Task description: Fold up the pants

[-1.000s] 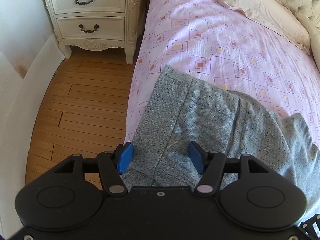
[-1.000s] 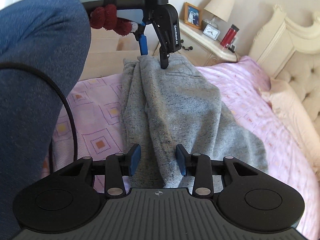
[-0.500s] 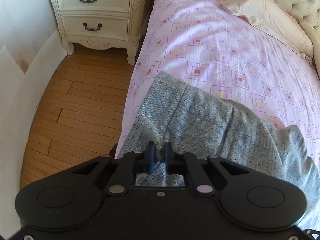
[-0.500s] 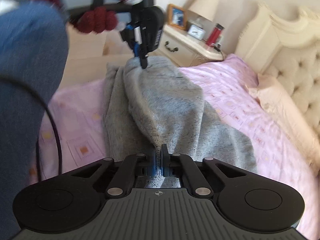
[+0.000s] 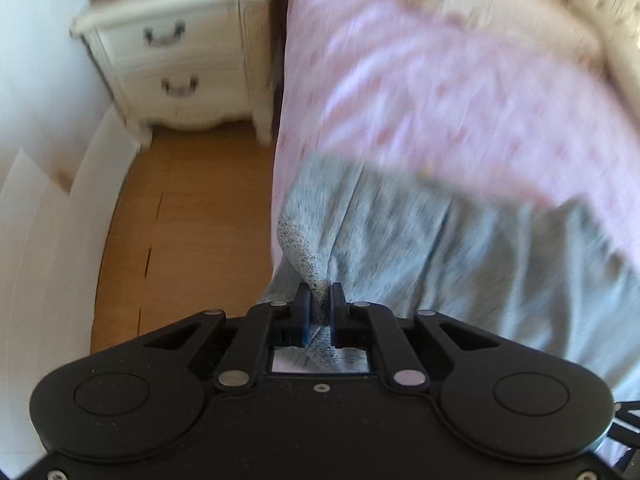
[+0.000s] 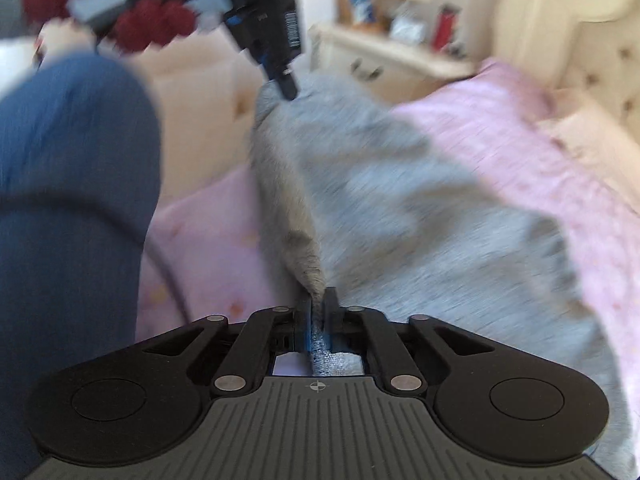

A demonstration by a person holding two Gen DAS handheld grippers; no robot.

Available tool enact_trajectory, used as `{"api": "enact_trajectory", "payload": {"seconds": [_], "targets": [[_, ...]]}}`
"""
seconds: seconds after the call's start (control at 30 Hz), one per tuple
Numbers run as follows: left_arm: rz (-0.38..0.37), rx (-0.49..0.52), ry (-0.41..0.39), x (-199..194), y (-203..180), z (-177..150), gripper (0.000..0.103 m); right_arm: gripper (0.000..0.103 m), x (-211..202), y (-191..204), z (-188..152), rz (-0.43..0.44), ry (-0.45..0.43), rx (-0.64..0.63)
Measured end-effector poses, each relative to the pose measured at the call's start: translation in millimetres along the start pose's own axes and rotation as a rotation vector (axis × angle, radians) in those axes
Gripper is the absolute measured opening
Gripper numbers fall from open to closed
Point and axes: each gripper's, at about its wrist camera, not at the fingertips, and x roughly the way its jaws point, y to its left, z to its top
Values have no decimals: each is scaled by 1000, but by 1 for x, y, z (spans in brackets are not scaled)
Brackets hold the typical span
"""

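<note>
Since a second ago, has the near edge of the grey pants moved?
Yes. The grey pants edge now lifts off the pink bed, pinched by the left gripper.

Both tongs now clamped on pants

**Pants: grey, bunched, pinched at two edges**

Grey speckled knit pants, sweat-type fabric. In the left wrist view they fill the lower centre and lower right of the frame, lying on pink patterned bedding, near the bed's left edge. One folded edge rises to the bottom centre, with a thick seam or hem strip showing there. In the right wrist view the pants run from upper centre down to lower right, rumpled, not flat. A narrow ridge of cloth is pulled up along the left side, from upper centre to bottom centre. Both views are motion-blurred; legs and waistband can't be told apart.
</note>
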Motion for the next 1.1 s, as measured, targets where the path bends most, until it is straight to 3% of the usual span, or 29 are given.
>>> {"api": "enact_trajectory", "payload": {"seconds": [0.1,0.13,0.27,0.4,0.5,0.53,0.67,0.73,0.8,0.9,1.0,1.1], "targets": [[30,-22,51,18,4,-3,20,16,-14,-14,5,58,-30,85],[33,-26,41,14,5,-3,20,21,-23,-21,6,75,-55,131],[63,-1,-35,-17,-4,4,25,22,-35,-44,5,56,-118,248],[94,42,-122,-39,-25,5,24,22,-24,-58,-2,37,-67,337],[108,94,-140,-38,-36,0,25,22,-11,-55,-8,55,39,324],[108,100,-121,-33,-36,-1,25,21,-6,-51,-10,61,77,307],[125,112,93,15,-23,-6,25,21,-7,-47,-6,54,78,295],[140,98,146,28,-12,-8,25,21,-12,-51,-2,56,58,314],[144,60,118,19,-5,-5,24,21,-23,-55,-3,25,3,333],[133,9,-4,-12,-10,7,24,21,-29,-66,-6,-34,-44,395],[73,-41,-111,-34,-28,16,30,21,-23,-73,-12,-61,-6,416],[-9,-79,-145,-38,-52,22,36,22,-14,-72,-20,-26,93,408]]}}
